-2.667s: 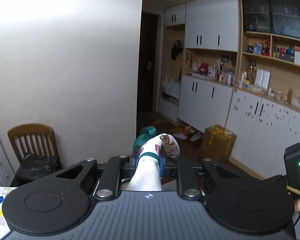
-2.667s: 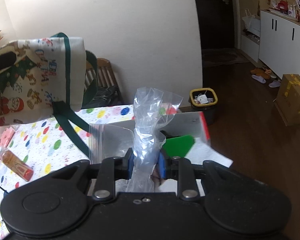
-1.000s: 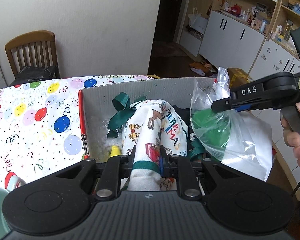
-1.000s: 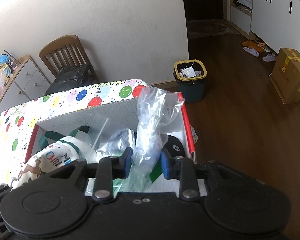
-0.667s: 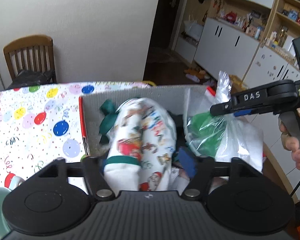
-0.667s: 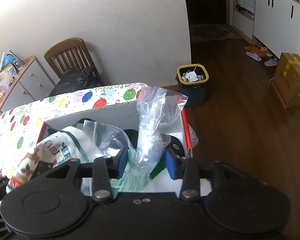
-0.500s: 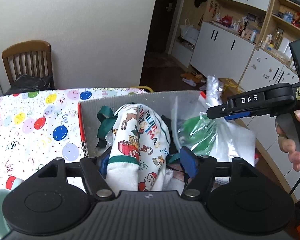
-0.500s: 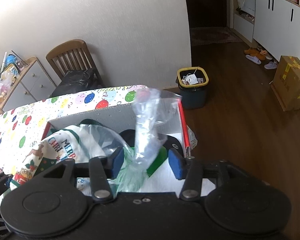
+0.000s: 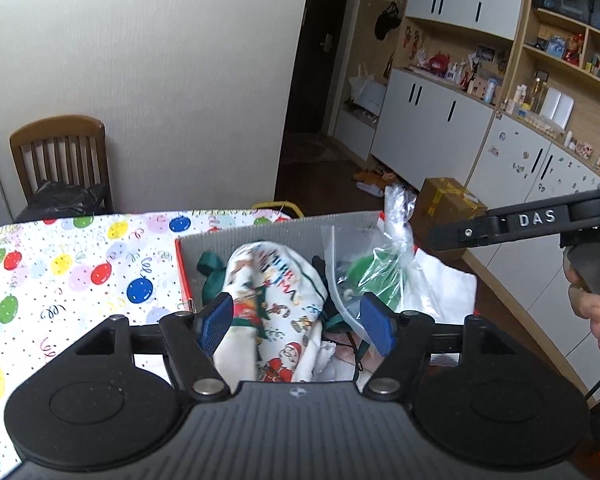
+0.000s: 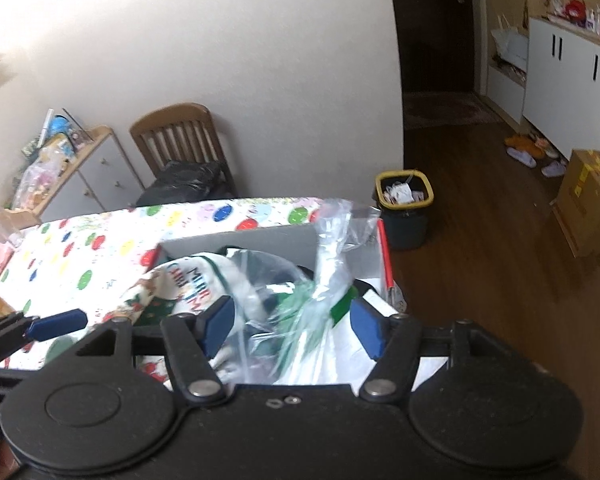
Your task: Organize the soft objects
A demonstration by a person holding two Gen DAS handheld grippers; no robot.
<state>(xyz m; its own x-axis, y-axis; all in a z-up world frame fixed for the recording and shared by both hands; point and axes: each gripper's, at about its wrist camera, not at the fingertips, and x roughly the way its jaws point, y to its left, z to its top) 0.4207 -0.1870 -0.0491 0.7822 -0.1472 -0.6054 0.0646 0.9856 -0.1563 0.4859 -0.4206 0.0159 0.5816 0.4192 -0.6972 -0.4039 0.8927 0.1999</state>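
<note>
Left gripper (image 9: 296, 326): fingers spread apart, blue pads clear of everything; jaws have just been opening.
Tote (image 9: 278, 304): white Christmas-print cloth bag with green trim, lying bunched in the box, seen between and beyond the left fingers; left pad (image 9: 214, 322) sits just beside its near edge, whether touching cannot be told.
Right gripper (image 10: 290, 326): fingers apart, gripping nothing; jaws have just been opening.
Plastic bag (image 10: 320, 280): clear, crumpled, green item inside; stands loosely in the box between the right fingers, its neck rising above the box's far wall, apart from both pads.
Box (image 9: 260, 236): grey corrugated, red rims, on the table at its right end; tote in the left part, plastic bag in the right part, the two side by side.
Hand (image 9: 592, 308): at the right edge of the left view, on the right gripper's handle.
Table (image 9: 80, 264): balloon-print cloth, left of the box.
Bin (image 10: 404, 208): yellow-rimmed, on the floor beyond the table.
Chair (image 10: 180, 140): wooden, against the wall, black bag on the seat.
</note>
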